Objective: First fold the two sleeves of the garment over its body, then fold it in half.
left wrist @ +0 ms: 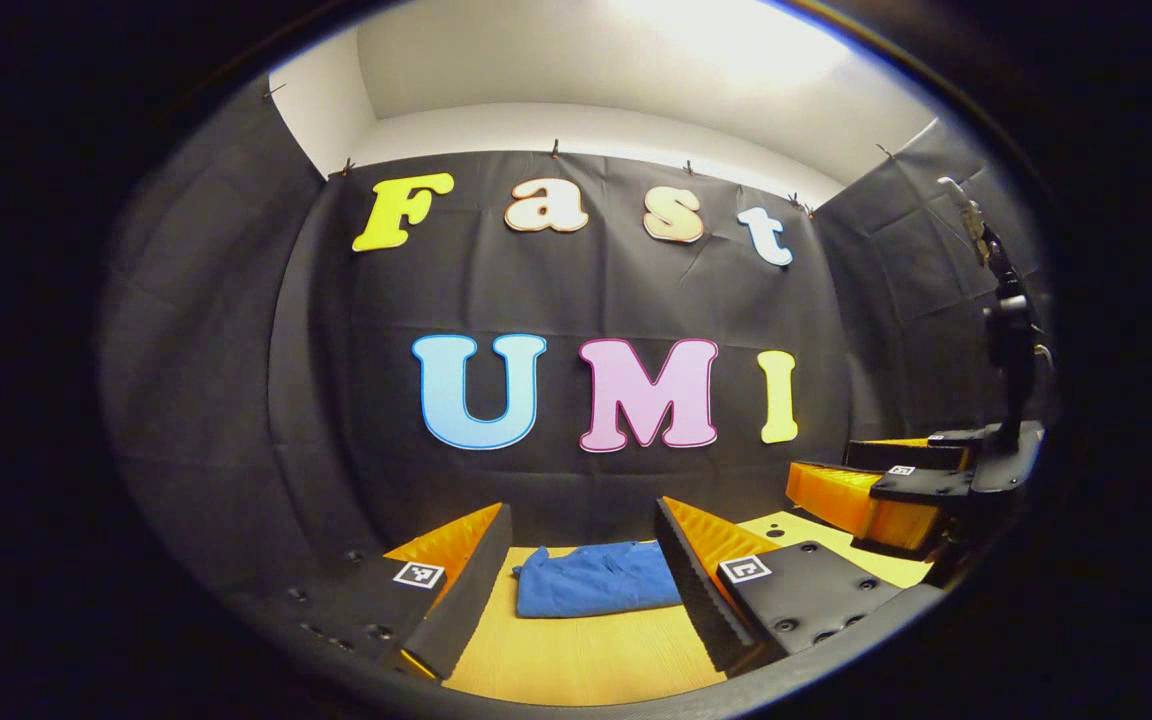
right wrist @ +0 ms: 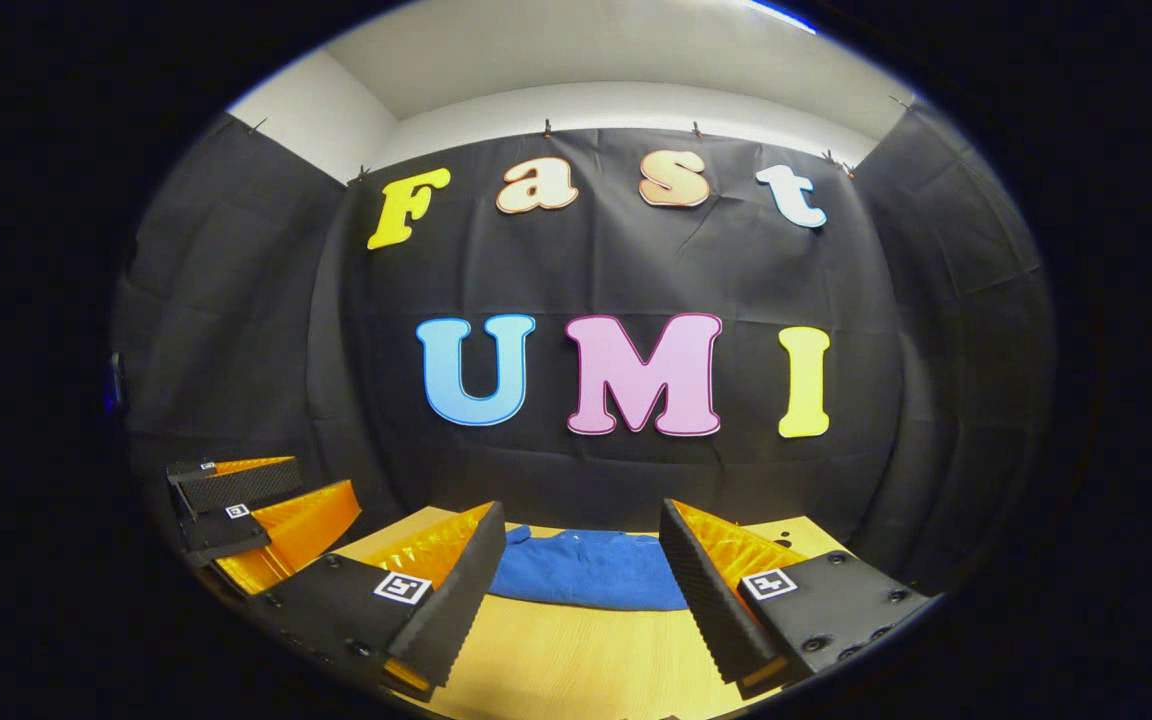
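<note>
In the left gripper view, the left gripper (left wrist: 584,585) hung above the near part of the tabletop (left wrist: 586,660), fingers wide apart and holding nothing. In the right gripper view, the right gripper (right wrist: 581,590) was likewise spread wide and empty. Beyond both, the blue garment (left wrist: 598,579) lay folded toward the tabletop's far edge, touching neither gripper.

You are in a small recording booth, not a home: black cloth (right wrist: 236,330) is clipped up as walls on three sides, a plain white wall (right wrist: 626,105) shows above it, and a wooden worktop (left wrist: 586,650) stands in front.
</note>
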A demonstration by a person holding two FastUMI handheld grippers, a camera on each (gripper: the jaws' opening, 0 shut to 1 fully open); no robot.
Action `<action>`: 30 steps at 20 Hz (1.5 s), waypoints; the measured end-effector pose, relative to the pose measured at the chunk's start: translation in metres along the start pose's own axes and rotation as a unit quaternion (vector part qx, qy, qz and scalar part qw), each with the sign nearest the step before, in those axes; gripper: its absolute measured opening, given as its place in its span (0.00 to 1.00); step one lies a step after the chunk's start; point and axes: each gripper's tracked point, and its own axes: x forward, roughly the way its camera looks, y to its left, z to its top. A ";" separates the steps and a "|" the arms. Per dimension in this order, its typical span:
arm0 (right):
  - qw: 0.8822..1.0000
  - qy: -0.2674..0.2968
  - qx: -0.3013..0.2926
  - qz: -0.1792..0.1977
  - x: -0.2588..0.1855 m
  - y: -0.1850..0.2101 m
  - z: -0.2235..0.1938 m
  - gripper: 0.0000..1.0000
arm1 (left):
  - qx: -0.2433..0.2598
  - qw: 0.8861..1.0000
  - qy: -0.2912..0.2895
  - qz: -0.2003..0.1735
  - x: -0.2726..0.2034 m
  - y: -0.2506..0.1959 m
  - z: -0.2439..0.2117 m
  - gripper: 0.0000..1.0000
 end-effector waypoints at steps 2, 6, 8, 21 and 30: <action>1.000 -0.004 -0.008 -0.004 0.001 -0.007 0.006 0.97 | 0.006 1.000 0.000 -0.002 -0.001 0.000 0.000 0.82; 1.000 0.009 -0.013 0.006 0.003 -0.009 0.002 0.97 | 0.018 1.000 -0.013 0.011 -0.009 -0.003 0.004 0.82; 1.000 0.009 -0.010 0.008 0.003 -0.012 0.005 0.97 | 0.025 0.999 -0.016 0.022 -0.011 0.000 0.004 0.86; 0.999 0.009 -0.030 0.022 0.003 -0.011 0.005 0.97 | 0.043 0.999 -0.007 0.015 -0.015 -0.008 -0.006 0.86; 0.999 0.018 -0.033 0.023 0.005 -0.004 0.000 0.97 | 0.069 0.997 -0.018 0.007 -0.016 -0.012 0.008 0.86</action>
